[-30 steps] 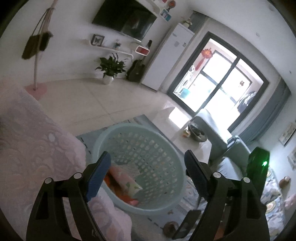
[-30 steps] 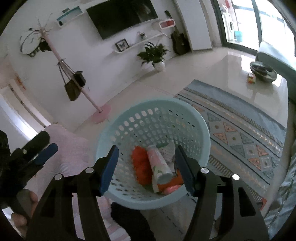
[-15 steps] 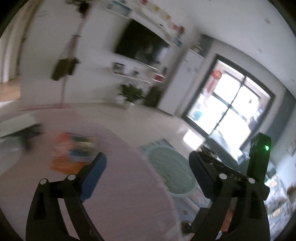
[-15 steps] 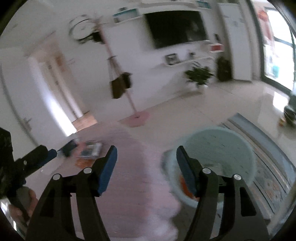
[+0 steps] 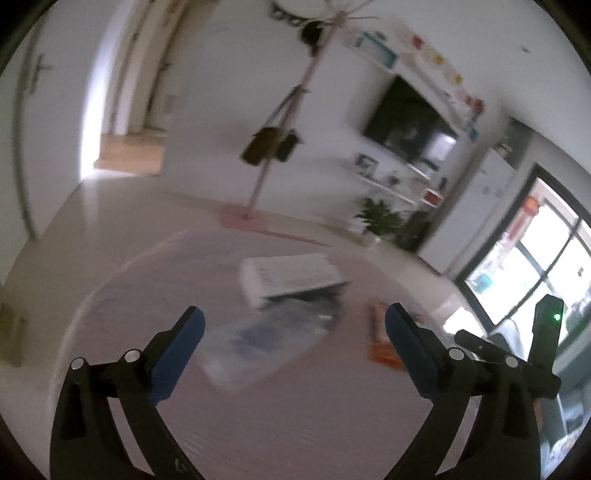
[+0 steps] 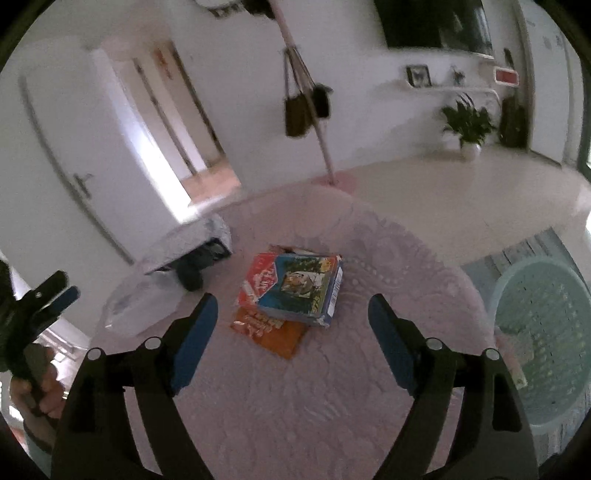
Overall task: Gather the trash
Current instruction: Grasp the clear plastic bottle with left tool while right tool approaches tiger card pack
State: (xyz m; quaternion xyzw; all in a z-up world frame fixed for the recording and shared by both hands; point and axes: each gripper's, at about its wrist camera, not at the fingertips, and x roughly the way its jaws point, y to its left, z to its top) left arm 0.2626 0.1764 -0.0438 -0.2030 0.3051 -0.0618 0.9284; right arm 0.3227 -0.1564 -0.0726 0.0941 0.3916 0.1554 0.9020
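A blue printed box (image 6: pixel 301 291) lies on an orange and red wrapper (image 6: pixel 271 325) on the pink quilted table (image 6: pixel 295 406). A clear plastic bag (image 6: pixel 127 306) with a dark object lies further left. My right gripper (image 6: pixel 291 332) is open and empty, above the table just short of the box. The pale green basket (image 6: pixel 546 332) stands on the floor to the right. My left gripper (image 5: pixel 293 343) is open and empty above the blurred clear bag (image 5: pixel 266 347); the wrapper (image 5: pixel 384 343) shows by its right finger. It also shows at the left edge of the right wrist view (image 6: pixel 51 291).
A white box-like object (image 5: pixel 291 280) lies beyond the bag. A coat stand with bags (image 6: pixel 306 107), a potted plant (image 6: pixel 469 127), a wall TV (image 6: pixel 436 26) and an open doorway (image 6: pixel 173 147) lie beyond. A patterned rug (image 6: pixel 524 254) lies under the basket.
Both grippers swung left, away from the basket and over the pink table. The box, wrapper and clear bag came into view; the basket moved to the right edge.
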